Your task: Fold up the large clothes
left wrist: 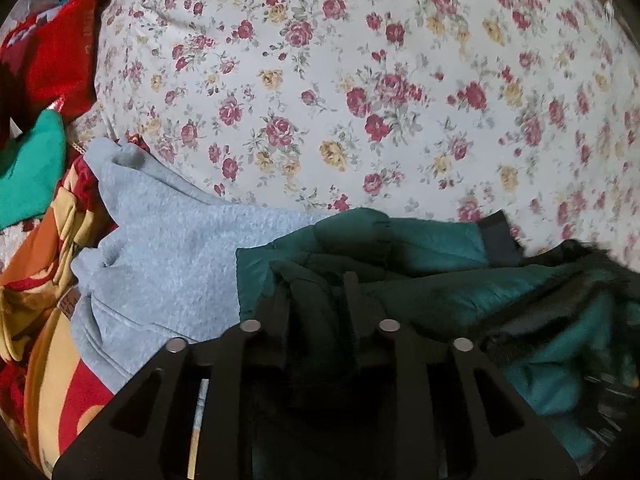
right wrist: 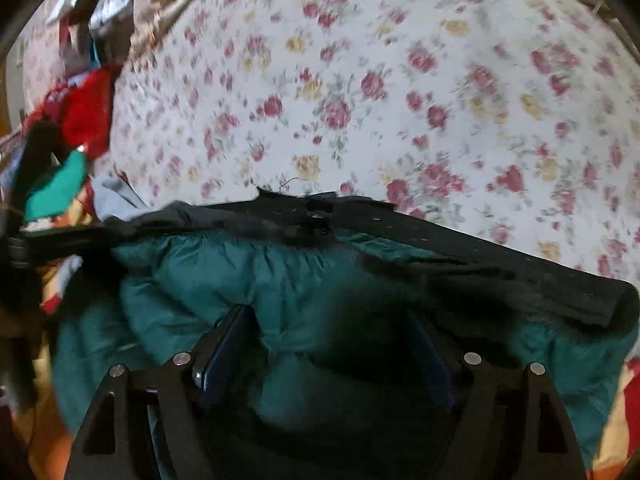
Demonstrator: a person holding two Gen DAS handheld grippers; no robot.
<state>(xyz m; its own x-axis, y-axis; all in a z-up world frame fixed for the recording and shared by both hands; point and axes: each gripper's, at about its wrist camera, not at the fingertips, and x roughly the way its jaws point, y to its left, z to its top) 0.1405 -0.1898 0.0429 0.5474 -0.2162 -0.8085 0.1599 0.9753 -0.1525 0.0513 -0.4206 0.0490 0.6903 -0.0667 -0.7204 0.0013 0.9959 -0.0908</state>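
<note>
Left wrist view: left gripper (left wrist: 316, 284) pinching fold of teal padded jacket (left wrist: 420, 240), fingers close together with fabric bunched between. Jacket lies at near edge of floral bedsheet (left wrist: 320, 80). Grey sweatshirt (left wrist: 168, 248) just beside jacket on left. Red garment (left wrist: 52, 56) and green cloth (left wrist: 32, 172) farther left.

Right wrist view, blurred: right gripper (right wrist: 332, 320) spread wide, fingers pressed into jacket (right wrist: 208, 280). Black trim (right wrist: 500, 264) along jacket's far edge, floral bedsheet (right wrist: 360, 80) beyond.

Jacket (left wrist: 420, 248) on sheet (left wrist: 360, 80) — sweatshirt (left wrist: 168, 248) left.
</note>
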